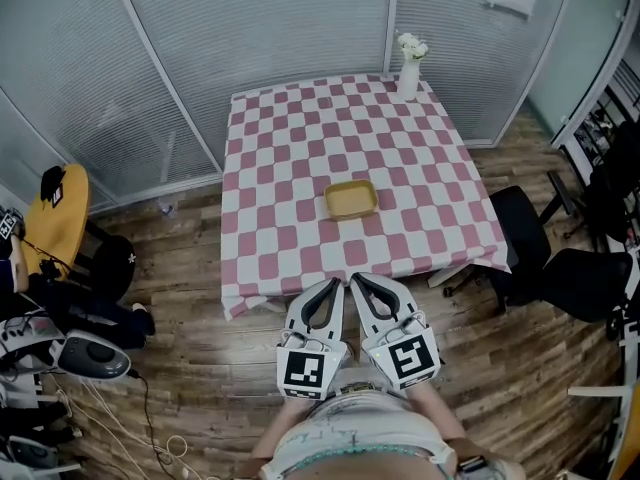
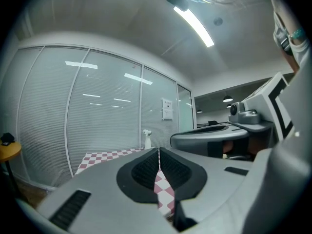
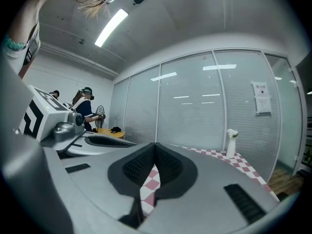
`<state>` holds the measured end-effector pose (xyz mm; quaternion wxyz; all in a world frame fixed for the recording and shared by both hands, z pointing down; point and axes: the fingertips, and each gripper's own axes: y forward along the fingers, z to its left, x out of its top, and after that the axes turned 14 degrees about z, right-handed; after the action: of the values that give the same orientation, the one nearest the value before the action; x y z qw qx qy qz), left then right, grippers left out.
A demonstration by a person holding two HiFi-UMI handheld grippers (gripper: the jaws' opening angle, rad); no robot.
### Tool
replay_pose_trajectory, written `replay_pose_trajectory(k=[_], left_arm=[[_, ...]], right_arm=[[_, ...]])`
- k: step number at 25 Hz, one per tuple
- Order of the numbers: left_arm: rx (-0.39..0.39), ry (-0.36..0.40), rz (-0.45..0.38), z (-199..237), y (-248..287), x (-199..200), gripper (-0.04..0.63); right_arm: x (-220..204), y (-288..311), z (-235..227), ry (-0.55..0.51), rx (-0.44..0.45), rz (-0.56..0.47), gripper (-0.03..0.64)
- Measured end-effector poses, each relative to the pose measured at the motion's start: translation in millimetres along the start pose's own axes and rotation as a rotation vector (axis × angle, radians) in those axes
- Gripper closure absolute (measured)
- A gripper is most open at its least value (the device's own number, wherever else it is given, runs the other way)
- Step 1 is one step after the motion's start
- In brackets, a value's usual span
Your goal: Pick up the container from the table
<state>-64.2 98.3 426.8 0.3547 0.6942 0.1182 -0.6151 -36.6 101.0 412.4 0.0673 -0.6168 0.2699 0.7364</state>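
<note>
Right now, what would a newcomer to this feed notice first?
The pink-and-white checked table fills the middle of the head view, with a shallow yellow container sitting alone toward its near edge. A white vase of flowers stands at the far right corner. The left tongs and right tongs sit side by side at the near edge, both shut and empty.

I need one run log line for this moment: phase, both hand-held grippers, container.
phase: approach not begun | left hand-held gripper: shut, empty | right hand-held gripper: shut, empty | container: on table, untouched
</note>
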Motion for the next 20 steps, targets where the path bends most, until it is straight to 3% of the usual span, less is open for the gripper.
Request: replay_pose_trajectory(k=[20], left_arm=[[0.034,0.028,-0.002,43,119,54,0.577]], right_arm=[[25,83,-112,0.047,0.020,-0.044,0.623]])
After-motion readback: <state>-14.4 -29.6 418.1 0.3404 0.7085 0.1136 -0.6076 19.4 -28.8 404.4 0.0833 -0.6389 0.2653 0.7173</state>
